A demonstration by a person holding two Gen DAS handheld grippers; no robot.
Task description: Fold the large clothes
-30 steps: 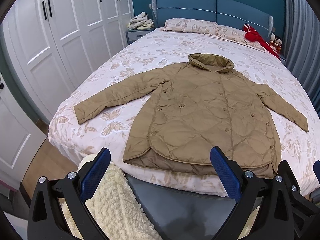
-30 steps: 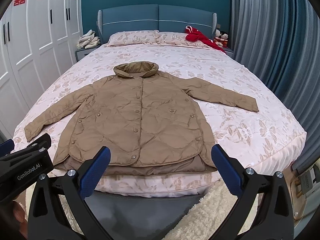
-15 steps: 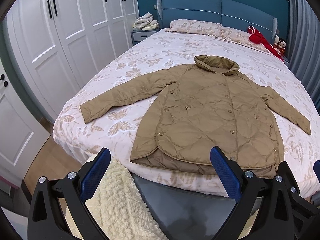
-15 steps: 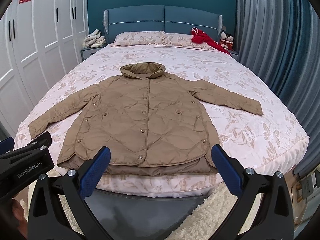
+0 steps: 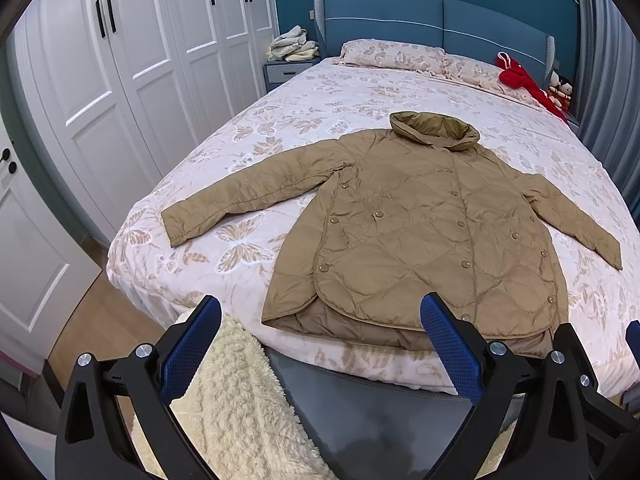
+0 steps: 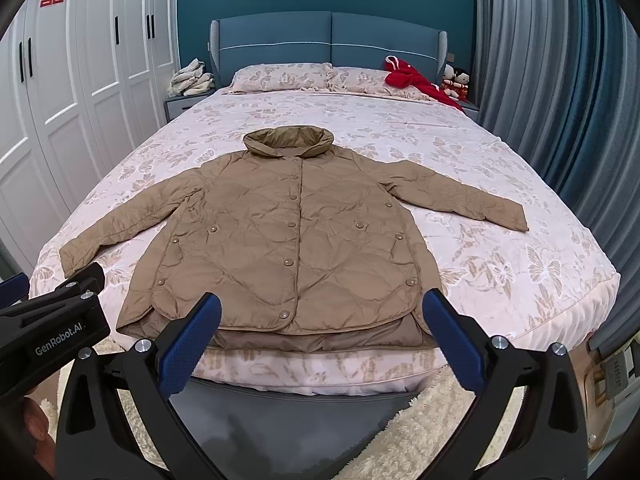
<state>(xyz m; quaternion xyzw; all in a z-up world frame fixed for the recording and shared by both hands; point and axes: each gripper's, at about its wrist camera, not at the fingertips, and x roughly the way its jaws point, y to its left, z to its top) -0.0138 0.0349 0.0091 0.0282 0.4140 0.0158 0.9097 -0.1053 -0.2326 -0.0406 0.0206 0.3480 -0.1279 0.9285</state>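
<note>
Both your grippers, left gripper (image 5: 320, 344) and right gripper (image 6: 322, 342), gape wide, empty; view has edged closer; jacket (image 6: 288, 236) at 12 o'clock lies flat, unfolded; sleeves next.

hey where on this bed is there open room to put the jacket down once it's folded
The bedspread is bare between the tan jacket's collar and the pillows, and in the right foot corner below its right sleeve. The left strip narrows past the other sleeve. The red garment crowds the far right; the jacket fills the middle.
</note>
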